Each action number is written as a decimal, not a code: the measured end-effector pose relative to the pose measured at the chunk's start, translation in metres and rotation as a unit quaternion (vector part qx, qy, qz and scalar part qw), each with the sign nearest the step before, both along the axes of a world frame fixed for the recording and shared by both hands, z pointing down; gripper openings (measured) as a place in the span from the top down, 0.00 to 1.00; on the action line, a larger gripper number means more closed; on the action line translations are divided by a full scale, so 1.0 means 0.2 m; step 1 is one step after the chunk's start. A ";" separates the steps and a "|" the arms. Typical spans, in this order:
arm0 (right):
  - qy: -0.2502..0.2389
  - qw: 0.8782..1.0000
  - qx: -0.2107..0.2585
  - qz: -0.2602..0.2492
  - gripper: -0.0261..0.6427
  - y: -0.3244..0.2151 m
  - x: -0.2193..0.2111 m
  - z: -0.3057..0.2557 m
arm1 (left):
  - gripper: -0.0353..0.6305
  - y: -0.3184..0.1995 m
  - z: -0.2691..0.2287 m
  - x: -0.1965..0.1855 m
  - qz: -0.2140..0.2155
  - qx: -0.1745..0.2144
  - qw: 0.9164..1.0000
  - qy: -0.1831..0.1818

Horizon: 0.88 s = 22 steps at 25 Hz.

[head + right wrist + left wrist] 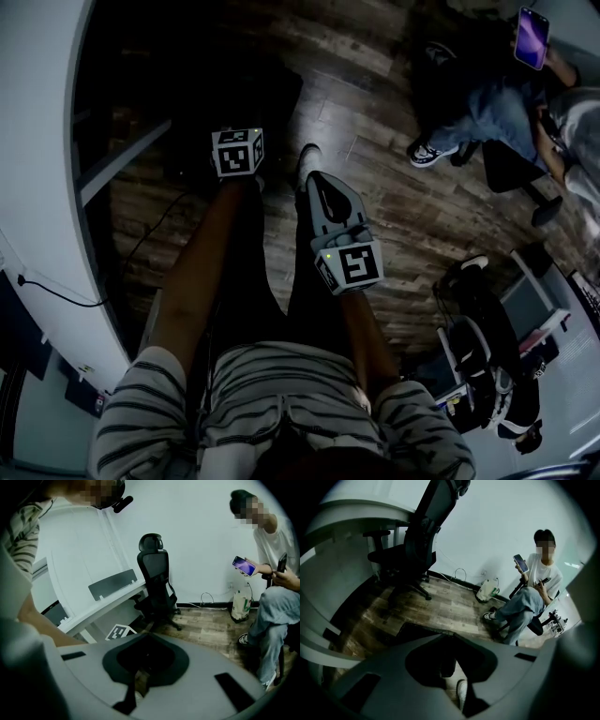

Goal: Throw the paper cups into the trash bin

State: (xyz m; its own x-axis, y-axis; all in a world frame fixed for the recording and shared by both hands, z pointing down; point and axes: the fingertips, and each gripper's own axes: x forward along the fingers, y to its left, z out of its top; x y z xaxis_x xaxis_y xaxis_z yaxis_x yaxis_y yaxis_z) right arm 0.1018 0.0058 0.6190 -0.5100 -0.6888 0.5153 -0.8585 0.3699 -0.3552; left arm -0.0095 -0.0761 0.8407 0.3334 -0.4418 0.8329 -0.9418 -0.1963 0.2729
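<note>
Left hand-held gripper (446, 636) and right hand-held gripper (314, 178) both pinched closed, empty, just beside the desk (37, 141); under the desk is too dark to read.

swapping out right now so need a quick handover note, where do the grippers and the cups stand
left gripper: jaws together, nothing between them.
right gripper: jaws together, empty.
Both are held over the wood floor.
cups: none in any view.
bin: not clearly seen; the dark shape ahead of the left gripper might be it.
Done: cannot tell if any cups went in.
Left: look for cups, bin them.
</note>
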 end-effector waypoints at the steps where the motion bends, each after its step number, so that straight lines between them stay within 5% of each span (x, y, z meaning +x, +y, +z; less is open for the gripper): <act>1: -0.001 1.000 0.002 -0.001 0.95 -0.01 0.00 -0.02 | 0.85 0.00 -0.03 0.00 -0.001 0.003 1.000 0.000; 22: -0.009 0.998 0.053 -0.024 0.95 -0.06 -0.06 -0.46 | 0.91 0.10 -0.94 0.01 0.008 0.105 0.994 0.030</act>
